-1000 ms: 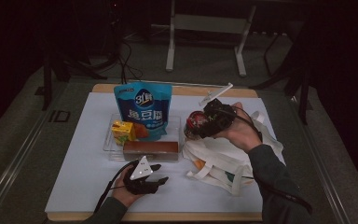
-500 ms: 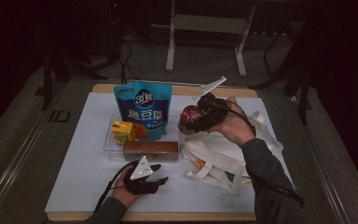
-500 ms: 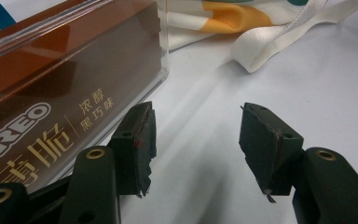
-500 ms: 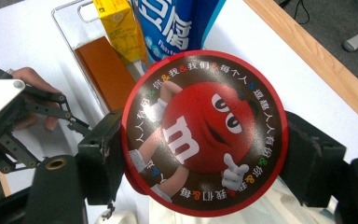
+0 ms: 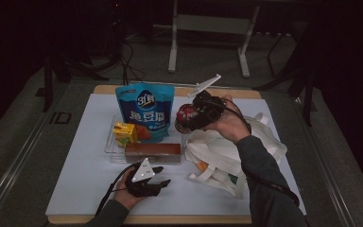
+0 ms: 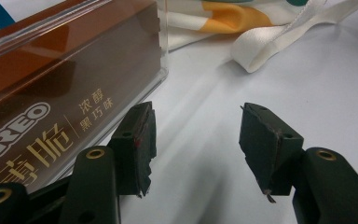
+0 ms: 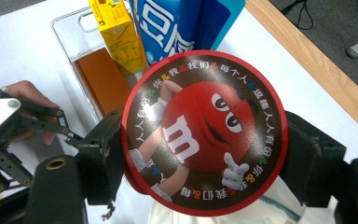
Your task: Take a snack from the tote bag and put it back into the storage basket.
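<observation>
Round red candy tin, clamped in right hand-held gripper.
Raised above cloth bag; left hand-held gripper rests low on desk, jaws apart.

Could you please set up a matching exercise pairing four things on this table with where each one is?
Things:
1. red tin
2. blue pouch
3. brown box
4. cloth bag

Places:
A. standing at the tray's back
B. lying by the open left gripper
C. clamped in the right gripper
D. crumpled under the right forearm

Pairs: 1-C, 2-A, 3-B, 4-D
</observation>
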Motion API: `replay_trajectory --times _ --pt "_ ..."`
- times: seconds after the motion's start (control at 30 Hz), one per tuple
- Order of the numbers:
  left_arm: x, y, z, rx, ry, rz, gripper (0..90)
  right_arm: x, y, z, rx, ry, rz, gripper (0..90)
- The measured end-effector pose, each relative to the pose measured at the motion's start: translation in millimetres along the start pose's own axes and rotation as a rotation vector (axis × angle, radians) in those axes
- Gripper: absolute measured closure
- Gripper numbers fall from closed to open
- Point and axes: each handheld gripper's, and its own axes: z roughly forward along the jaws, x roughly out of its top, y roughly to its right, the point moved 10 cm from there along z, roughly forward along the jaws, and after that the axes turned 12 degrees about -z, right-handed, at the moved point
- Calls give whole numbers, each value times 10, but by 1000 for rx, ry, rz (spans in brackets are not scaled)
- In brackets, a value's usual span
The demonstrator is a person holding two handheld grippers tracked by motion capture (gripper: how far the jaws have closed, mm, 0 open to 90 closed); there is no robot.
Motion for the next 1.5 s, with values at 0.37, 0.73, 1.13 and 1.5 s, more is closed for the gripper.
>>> replay_trajectory --times 0.37,0.73,1.13,1.5 --pt "-1 -1 0 -3 -2 -1 452 71 -8 116 17 -10 -15 255" --pt "-1 0 1 -7 -3 -3 452 100 -35 261 36 -15 -14 255" --pt "0 1 2 -7 -2 -4 452 99 -50 383 41 -39 -24 255" --pt "-2 0 1 -8 -4 -1 453 67 -64 499 49 -55 -15 255"
